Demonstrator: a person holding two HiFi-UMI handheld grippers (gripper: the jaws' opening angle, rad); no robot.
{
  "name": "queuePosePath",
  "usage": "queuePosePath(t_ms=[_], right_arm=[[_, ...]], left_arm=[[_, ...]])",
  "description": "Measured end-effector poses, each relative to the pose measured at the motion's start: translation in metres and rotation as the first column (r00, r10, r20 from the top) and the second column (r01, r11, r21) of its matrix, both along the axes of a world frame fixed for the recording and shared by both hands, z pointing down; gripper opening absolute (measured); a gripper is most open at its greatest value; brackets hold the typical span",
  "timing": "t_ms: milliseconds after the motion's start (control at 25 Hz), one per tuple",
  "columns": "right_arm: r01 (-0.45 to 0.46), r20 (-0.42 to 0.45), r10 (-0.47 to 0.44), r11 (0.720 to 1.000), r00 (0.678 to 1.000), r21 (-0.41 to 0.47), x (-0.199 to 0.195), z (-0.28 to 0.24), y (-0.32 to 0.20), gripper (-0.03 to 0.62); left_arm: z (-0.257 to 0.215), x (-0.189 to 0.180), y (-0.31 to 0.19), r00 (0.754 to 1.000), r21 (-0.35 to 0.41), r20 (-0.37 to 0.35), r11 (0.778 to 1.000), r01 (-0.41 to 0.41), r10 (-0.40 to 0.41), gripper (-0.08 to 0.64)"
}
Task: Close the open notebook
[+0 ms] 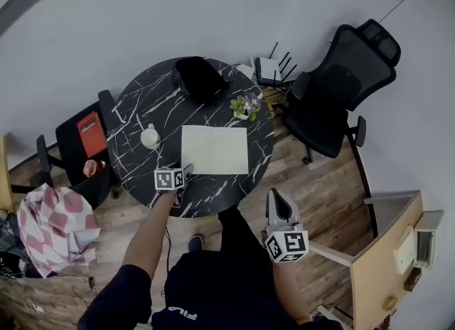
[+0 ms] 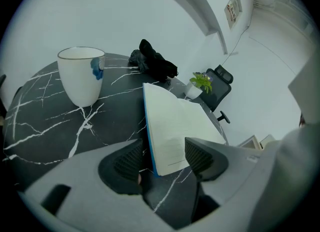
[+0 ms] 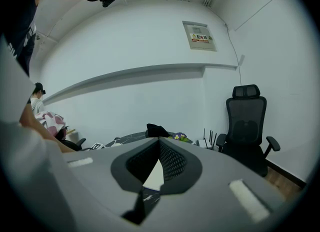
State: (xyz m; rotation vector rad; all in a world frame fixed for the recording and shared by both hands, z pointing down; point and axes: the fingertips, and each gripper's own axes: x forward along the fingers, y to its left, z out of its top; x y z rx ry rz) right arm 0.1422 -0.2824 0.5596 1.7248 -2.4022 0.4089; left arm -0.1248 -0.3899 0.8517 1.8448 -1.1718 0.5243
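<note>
The notebook point(image 1: 214, 149) lies flat near the front of the round black marble table point(image 1: 142, 101), white pages up. In the left gripper view a blue cover edge runs along the left side of the notebook point(image 2: 175, 121). My left gripper point(image 1: 188, 171) is at its near left corner, angled down. The left gripper point(image 2: 165, 148) is open, and that corner lies between the pads point(image 2: 129, 160) without being pressed. My right gripper point(image 1: 277, 200) hangs off the table by my body. In its own view the right gripper point(image 3: 160, 143) is shut on nothing.
A white mug point(image 1: 150, 136) point(image 2: 81, 76) stands left of the notebook. At the table's far side are a black bag point(image 1: 199, 76) and a small potted plant point(image 1: 247, 104). A black office chair point(image 1: 341, 87) stands to the right, and a chair holding a red item point(image 1: 91, 133) to the left.
</note>
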Motion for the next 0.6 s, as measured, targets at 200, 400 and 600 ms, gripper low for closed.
queuePosePath(t_ms=[200,400,600], right_arm=[[0.01,0.002,-0.01,1.0,1.0,-0.003,-0.006,0.002,0.0,0.011],[0.004,0.001,-0.004,1.0,1.0,-0.004,-0.005,0.001,-0.002,0.011],[0.008,0.003,-0.008,1.0,1.0,-0.001,-0.009,0.003,-0.002,0.011]], left_arm=[[0.002,0.006,0.002,0.999,-0.008,-0.05,1.0,-0.004,0.004,0.262],[-0.008,0.011,0.002,0.994,0.017,-0.106,1.0,0.003,-0.002,0.262],[-0.023,0.017,-0.001,0.991,0.064,-0.134,0.998,-0.005,0.013,0.26]])
